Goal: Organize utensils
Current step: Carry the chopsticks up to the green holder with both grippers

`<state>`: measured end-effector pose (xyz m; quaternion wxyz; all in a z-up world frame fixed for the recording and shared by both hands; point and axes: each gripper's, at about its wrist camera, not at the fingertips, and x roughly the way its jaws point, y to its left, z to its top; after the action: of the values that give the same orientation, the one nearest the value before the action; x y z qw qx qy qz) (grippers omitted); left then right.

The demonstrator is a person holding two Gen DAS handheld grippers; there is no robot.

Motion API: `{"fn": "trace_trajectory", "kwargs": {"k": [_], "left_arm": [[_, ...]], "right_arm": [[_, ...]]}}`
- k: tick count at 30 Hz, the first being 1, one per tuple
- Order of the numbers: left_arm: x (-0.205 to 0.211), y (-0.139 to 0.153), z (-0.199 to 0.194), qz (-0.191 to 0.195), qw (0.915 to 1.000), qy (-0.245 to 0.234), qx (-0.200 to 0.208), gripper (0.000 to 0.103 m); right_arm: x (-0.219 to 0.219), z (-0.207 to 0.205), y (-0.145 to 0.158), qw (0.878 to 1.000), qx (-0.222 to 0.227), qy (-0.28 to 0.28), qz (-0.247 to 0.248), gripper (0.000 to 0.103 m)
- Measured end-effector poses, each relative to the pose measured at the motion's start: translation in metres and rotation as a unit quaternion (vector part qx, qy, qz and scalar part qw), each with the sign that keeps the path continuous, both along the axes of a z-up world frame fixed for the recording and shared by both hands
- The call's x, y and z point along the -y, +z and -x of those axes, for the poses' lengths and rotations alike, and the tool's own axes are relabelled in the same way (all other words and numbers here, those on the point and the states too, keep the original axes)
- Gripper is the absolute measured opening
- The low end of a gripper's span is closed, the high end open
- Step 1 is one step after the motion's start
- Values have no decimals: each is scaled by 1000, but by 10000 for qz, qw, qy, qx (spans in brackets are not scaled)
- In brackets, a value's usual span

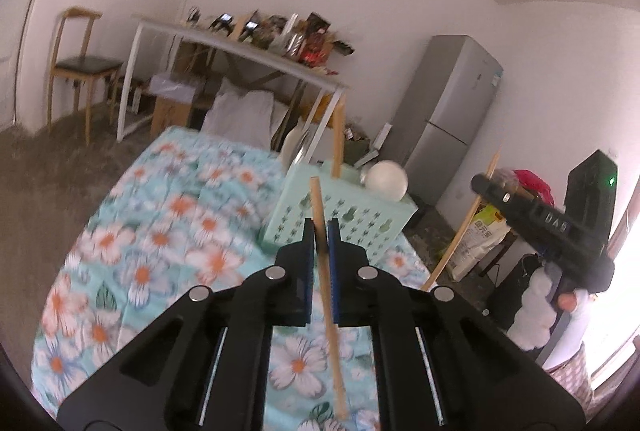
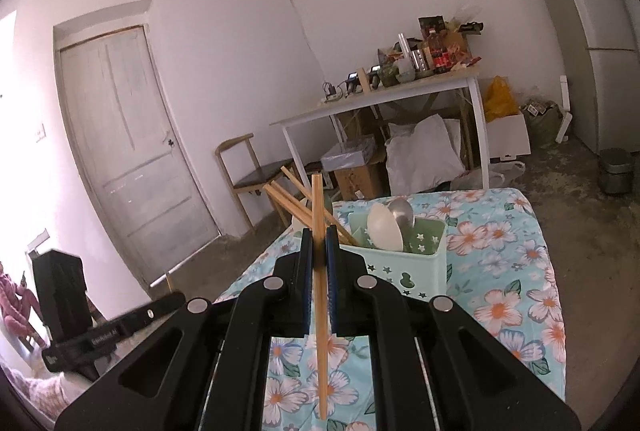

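While both tools hung in open air above the floral-clothed table (image 2: pixel 520 271), each was clamped on a single wooden chopstick. The left gripper (image 1: pixel 321 231) pinched its chopstick (image 1: pixel 328 295) near upright between the blue pads, the stick's top rising a little above the fingertips and its lower end hanging down over the cloth. The right gripper (image 2: pixel 319 239) likewise squeezed its own chopstick (image 2: pixel 319 291), upright, with the jaws drawn close on the thin shaft. The mint-green utensil caddy (image 2: pixel 404 267) stood near the table's far edge, just beyond the right gripper's tips; a white ladle (image 2: pixel 385 229) and a metal spoon (image 2: pixel 402 213) leaned in one compartment, and several chopsticks (image 2: pixel 292 199) slanted out of the neighbouring one toward the left. From the left wrist view the right tool showed off the table's right side, over bare floor, its stick angled downward. Cloth lay bare on the near side of the caddy and to its right. Beyond the far edge stood a chair (image 2: pixel 248 171), a cluttered side table (image 2: pixel 380 99) and a fridge (image 2: pixel 592 31), well apart from both tools.
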<state>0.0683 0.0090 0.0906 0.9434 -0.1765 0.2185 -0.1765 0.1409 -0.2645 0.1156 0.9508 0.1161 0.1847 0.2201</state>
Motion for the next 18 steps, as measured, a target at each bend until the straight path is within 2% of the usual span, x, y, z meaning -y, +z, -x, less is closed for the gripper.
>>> {"fn": "trace_trajectory", "kwargs": {"k": [8, 18], "left_arm": [[28, 48, -13, -331, 9968, -250, 680, 5], [67, 117, -39, -679, 9826, -306, 1701, 5]], "right_arm": [[19, 5, 2, 9995, 124, -15, -289, 7], [41, 8, 4, 9975, 288, 47, -649, 7]]}}
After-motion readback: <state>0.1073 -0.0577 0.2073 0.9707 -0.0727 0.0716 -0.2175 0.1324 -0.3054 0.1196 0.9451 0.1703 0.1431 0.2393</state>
